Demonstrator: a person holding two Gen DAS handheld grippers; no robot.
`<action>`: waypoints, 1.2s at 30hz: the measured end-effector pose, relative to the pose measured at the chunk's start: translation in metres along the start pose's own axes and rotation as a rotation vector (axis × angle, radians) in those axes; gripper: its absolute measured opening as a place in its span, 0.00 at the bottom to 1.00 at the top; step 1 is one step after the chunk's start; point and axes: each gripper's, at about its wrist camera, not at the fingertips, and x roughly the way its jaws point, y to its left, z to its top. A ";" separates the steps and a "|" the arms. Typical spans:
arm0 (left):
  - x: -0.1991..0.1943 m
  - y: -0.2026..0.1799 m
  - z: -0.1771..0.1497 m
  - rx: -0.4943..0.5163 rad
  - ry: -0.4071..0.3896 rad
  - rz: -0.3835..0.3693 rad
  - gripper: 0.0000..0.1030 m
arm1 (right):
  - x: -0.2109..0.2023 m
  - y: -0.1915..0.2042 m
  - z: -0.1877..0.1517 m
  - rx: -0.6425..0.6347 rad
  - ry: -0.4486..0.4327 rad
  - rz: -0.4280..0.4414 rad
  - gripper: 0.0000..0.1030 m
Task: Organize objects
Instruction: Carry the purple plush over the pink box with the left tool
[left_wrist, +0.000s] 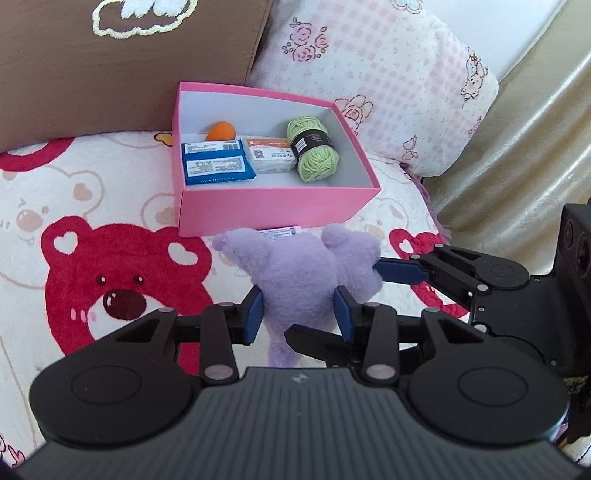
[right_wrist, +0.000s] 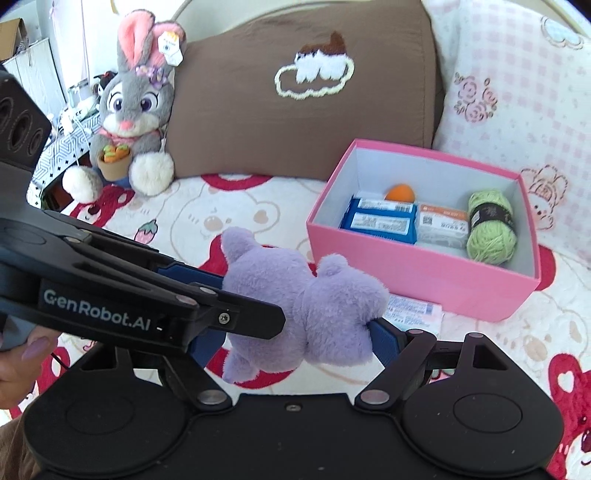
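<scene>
A purple plush toy (left_wrist: 295, 273) (right_wrist: 325, 314) hangs just above the bear-print blanket, in front of the pink box (left_wrist: 273, 210) (right_wrist: 424, 284). My left gripper (left_wrist: 298, 315) is shut on its lower body, a blue pad on each side. My right gripper (right_wrist: 291, 343) clasps the toy across its width. One of the right gripper's fingers (left_wrist: 400, 272) presses the toy's right side in the left wrist view. The box holds a green yarn ball (left_wrist: 314, 149) (right_wrist: 489, 229), blue packs (left_wrist: 216, 162) (right_wrist: 380, 221), a white and orange pack (left_wrist: 271, 155) and an orange ball (left_wrist: 221, 131).
A brown cushion (right_wrist: 303, 92) and a pink checked pillow (left_wrist: 376, 81) stand behind the box. A grey bunny plush (right_wrist: 136, 107) sits at the far left. A paper label (right_wrist: 413, 308) lies before the box. A hand (right_wrist: 18, 354) holds the left gripper.
</scene>
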 end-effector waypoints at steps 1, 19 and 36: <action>-0.001 -0.001 0.003 0.002 -0.001 -0.002 0.37 | -0.002 0.000 0.002 -0.003 -0.008 -0.002 0.83; 0.006 -0.025 0.074 0.050 -0.049 -0.009 0.37 | -0.013 -0.027 0.060 -0.164 -0.049 -0.100 0.78; 0.106 0.015 0.132 -0.153 0.029 -0.125 0.37 | 0.047 -0.115 0.109 -0.012 0.072 -0.069 0.77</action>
